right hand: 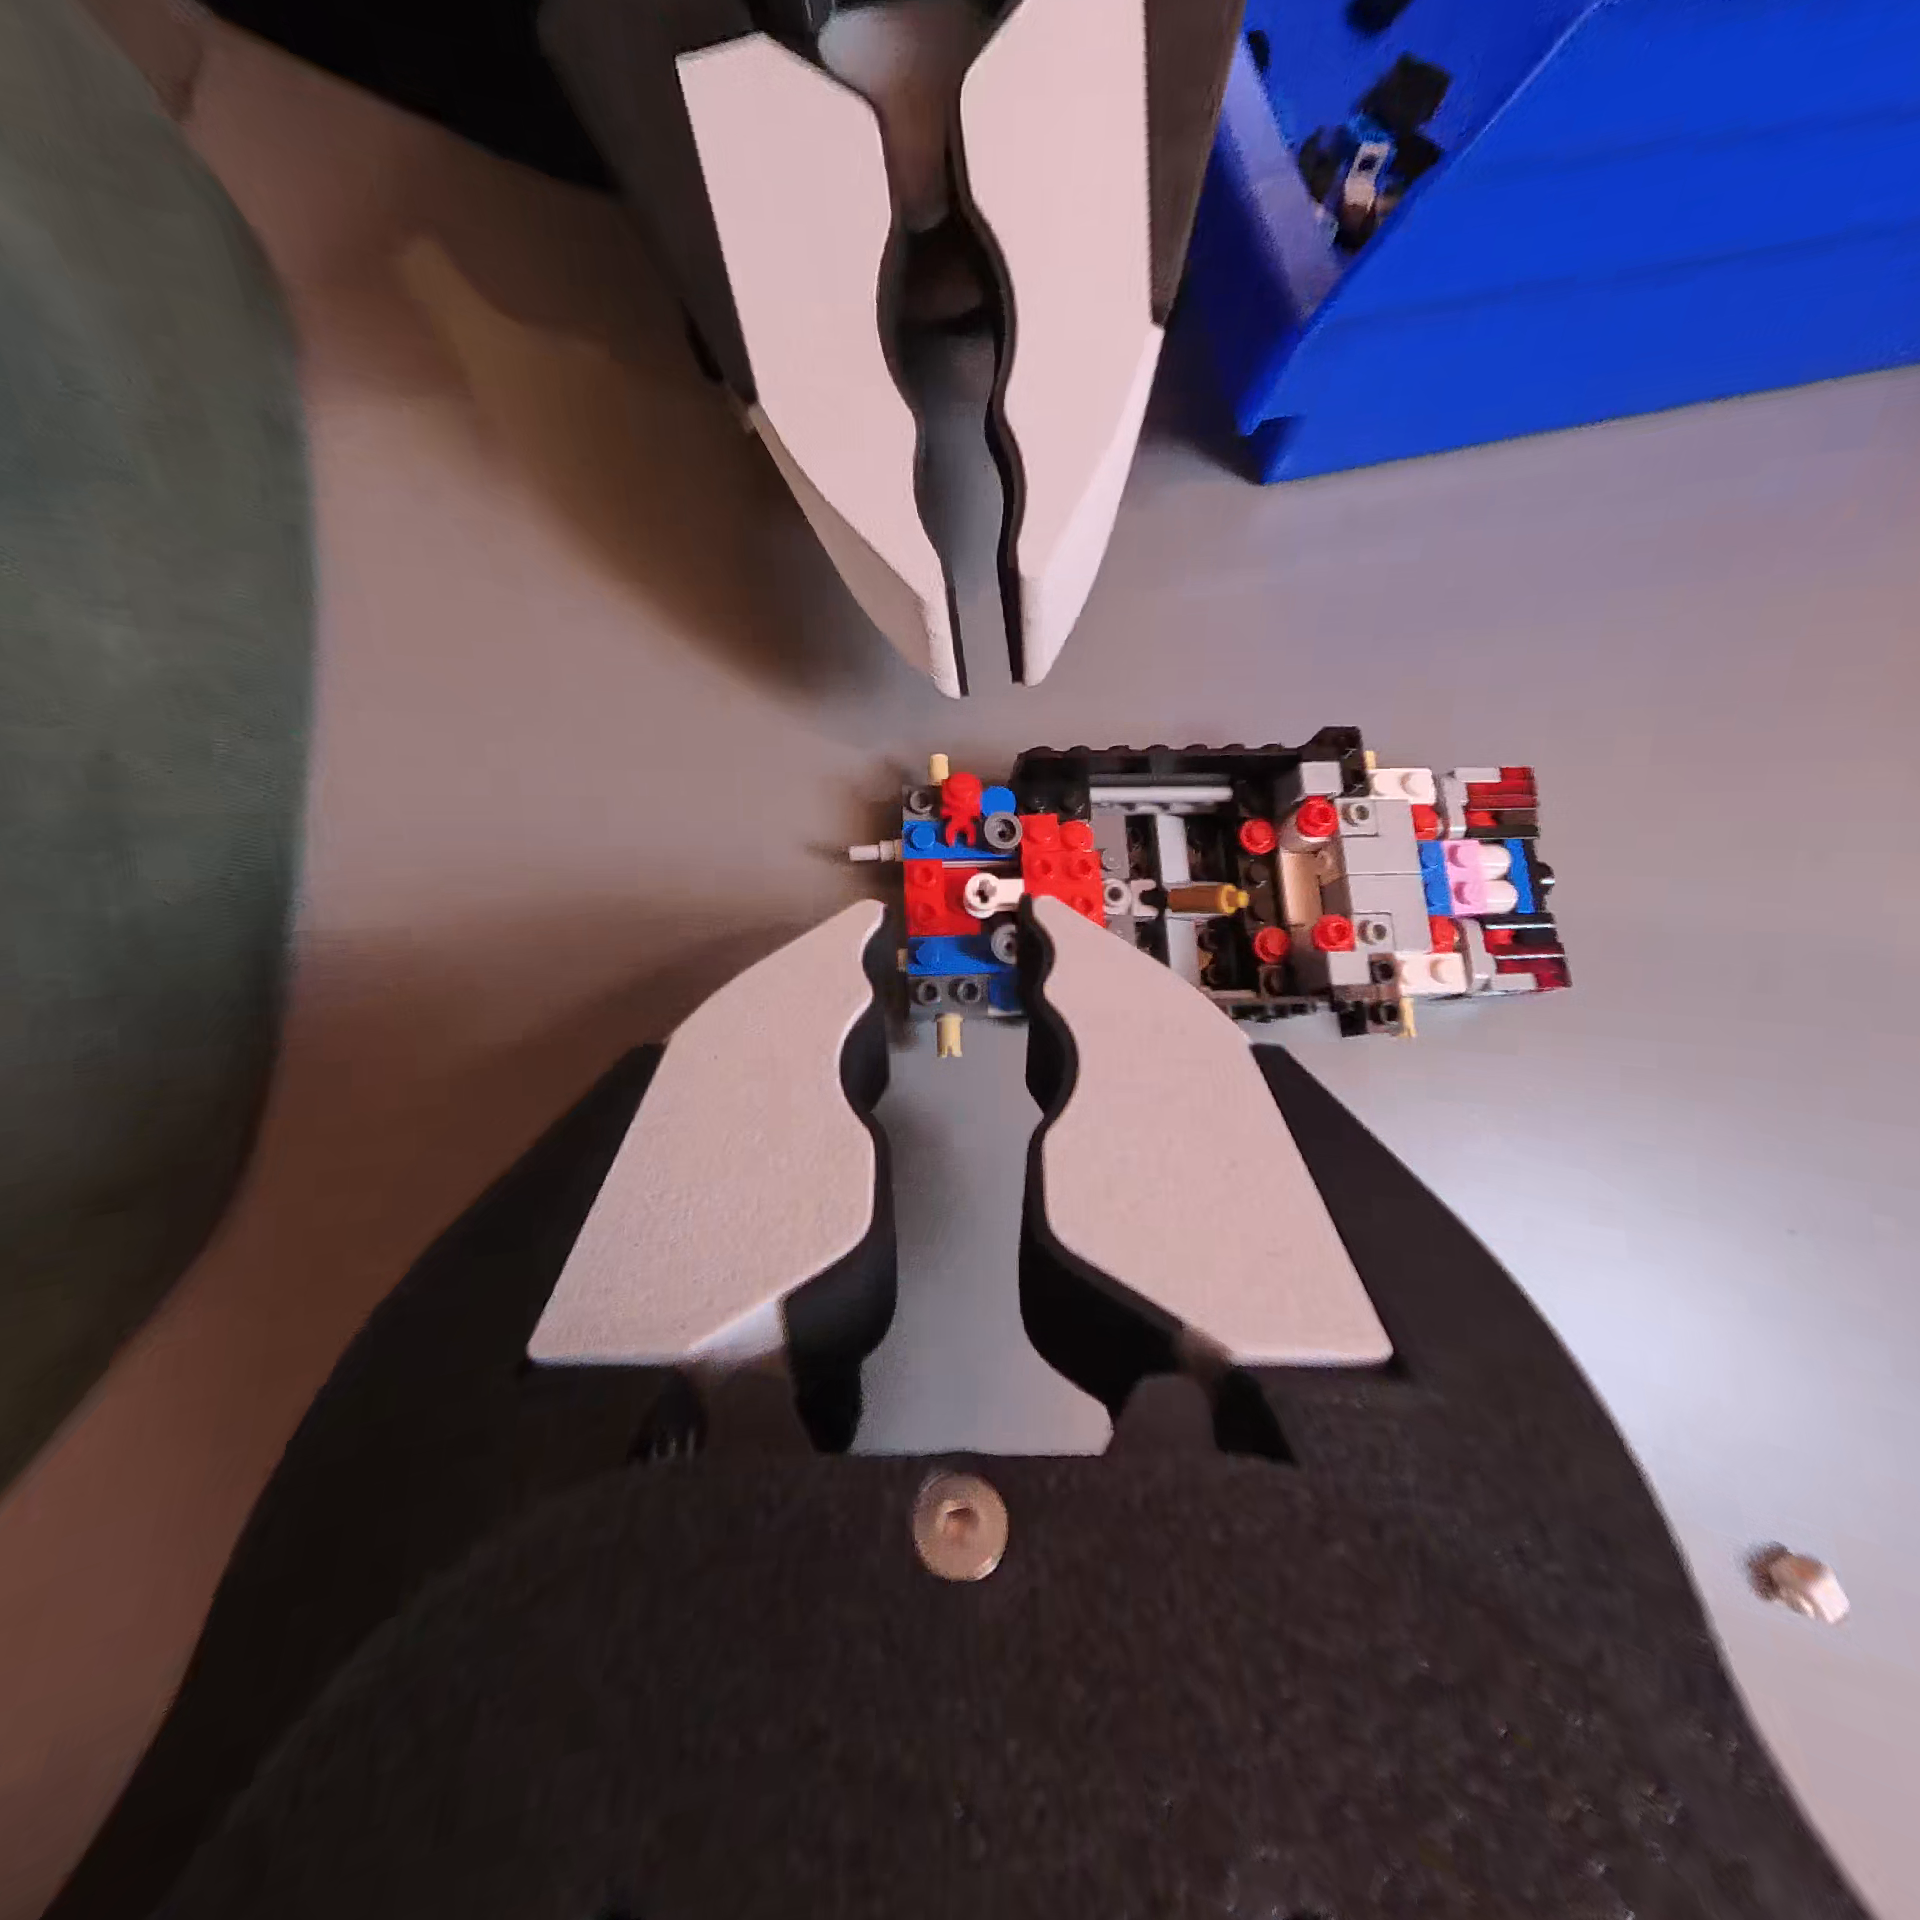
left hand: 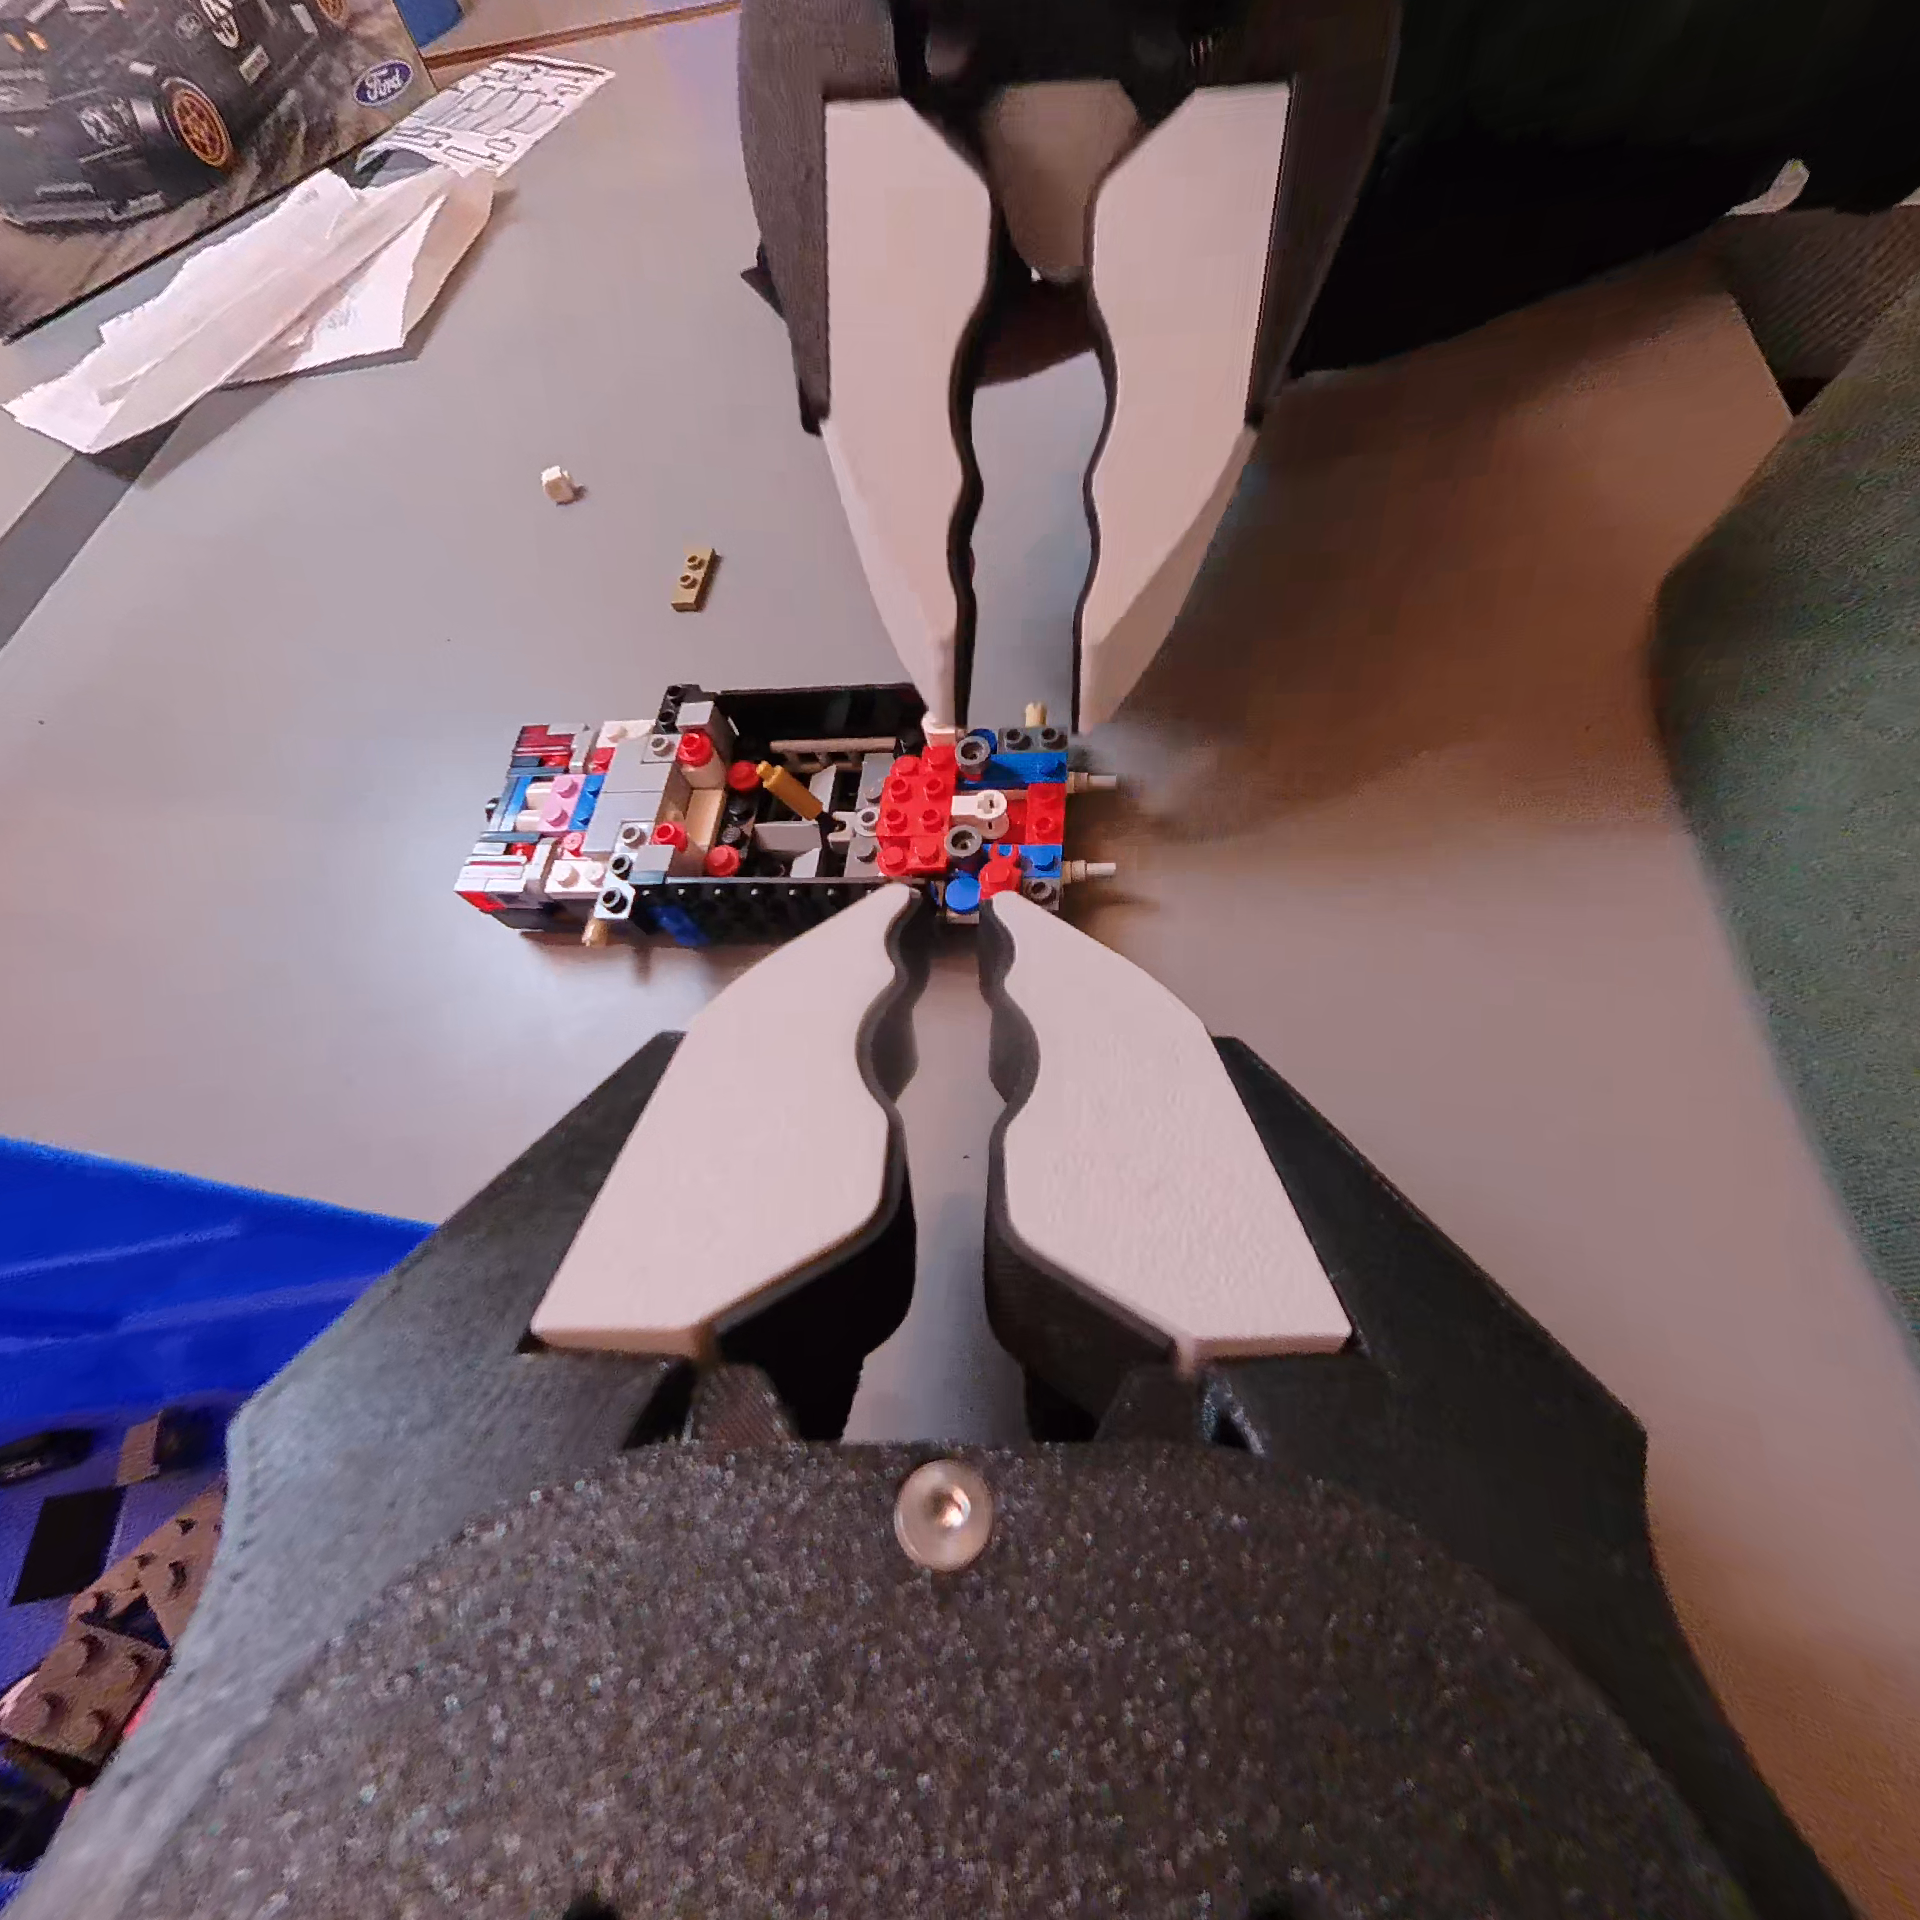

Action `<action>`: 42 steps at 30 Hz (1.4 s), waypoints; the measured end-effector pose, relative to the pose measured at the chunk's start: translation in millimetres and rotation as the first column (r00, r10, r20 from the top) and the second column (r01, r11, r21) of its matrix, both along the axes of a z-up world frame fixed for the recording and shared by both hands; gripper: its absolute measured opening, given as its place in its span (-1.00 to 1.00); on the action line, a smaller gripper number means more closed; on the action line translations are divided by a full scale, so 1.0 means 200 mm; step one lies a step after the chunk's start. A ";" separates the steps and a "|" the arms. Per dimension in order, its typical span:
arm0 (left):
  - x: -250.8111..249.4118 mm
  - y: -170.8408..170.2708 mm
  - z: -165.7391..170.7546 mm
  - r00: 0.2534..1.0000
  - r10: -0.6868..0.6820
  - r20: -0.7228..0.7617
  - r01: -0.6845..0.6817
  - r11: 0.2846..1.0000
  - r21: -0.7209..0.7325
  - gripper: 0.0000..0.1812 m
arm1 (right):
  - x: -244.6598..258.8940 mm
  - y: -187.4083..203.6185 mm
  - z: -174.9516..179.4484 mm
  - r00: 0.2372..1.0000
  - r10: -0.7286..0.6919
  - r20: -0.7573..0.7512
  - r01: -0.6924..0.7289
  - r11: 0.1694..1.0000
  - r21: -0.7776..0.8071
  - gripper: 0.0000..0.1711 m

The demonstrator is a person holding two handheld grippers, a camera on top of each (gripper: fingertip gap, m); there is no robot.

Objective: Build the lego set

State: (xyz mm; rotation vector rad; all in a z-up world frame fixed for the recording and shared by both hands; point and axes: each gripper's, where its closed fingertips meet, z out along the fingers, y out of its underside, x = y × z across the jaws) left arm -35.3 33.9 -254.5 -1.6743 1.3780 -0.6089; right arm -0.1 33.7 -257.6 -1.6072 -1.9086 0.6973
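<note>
Your two grippers face each other across the red-and-blue end of the car [left hand: 790,810], which lies flat on the table [left hand: 364,727] between them. Your left gripper [left hand: 940,902] sits with its tips just at the near side of that end, jaws parted by a narrow gap and holding nothing that shows. Your right gripper [right hand: 956,914] is a little wider, its tips reaching over the red bricks at the same end; whether they pinch a small white piece there or merely overlap it, you cannot tell from either view. The main risk is pressing or squeezing on one end only: the model is unsupported along most of its length, so a downward push here could tip the far end up or slide the whole car across the smooth table, and a sideways nip could pop off the loose-looking studs and pins that stick out at this end. The close tips could also knock together. The car's long axis runs crosswise to both grippers. From your left gripper the grey, pink and dark-red end points away to the left, and from your right gripper it points to the right. Two loose pieces, a tan plate [left hand: 693,578] and a small cream piece [left hand: 559,484], lie beyond the car on your left gripper's far left, near the paper [left hand: 281,291]. The blue bin [right hand: 1610,260] stands behind your left gripper.
</note>
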 end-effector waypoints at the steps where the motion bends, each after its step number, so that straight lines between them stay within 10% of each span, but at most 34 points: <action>1: 0.00 0.00 0.00 1.000 0.000 -0.001 0.000 1.000 -0.001 -0.90 | 0.00 0.00 -0.02 1.000 -0.005 0.014 0.005 1.000 0.003 -0.76; 42: 0.12 -0.02 -0.12 0.981 0.016 -0.195 0.023 0.981 0.195 -0.90 | -0.04 0.10 0.06 0.985 -0.080 -0.155 0.092 0.993 0.073 -1.00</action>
